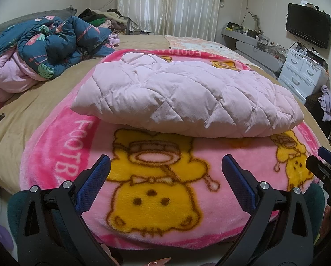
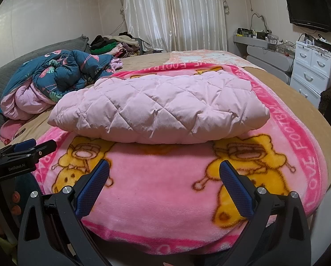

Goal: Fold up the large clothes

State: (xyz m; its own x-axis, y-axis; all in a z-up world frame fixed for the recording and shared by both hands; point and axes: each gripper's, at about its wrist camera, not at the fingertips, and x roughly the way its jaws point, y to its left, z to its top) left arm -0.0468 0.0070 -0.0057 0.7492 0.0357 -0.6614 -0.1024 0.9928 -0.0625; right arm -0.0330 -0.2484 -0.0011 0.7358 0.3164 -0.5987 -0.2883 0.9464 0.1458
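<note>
Here the quilted pink jacket (image 1: pixel 187 95) is seen folded into a puffy bundle on the pink cartoon blanket (image 1: pixel 156 199), both the left gripper (image 1: pixel 165 173) and right gripper (image 2: pixel 164 175) held wide and empty, so the springy padding could be expected to unfold if pinched shallowly.

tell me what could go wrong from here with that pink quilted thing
1. The quilted pink garment is puffy, so its fold may spring open once let alone or pinched thinly.
2. It lies on a fleece cartoon blanket; a low grab by the open left gripper or right gripper could catch the blanket too.
3. The two grippers sit close together, so they might bump when reaching in.
</note>
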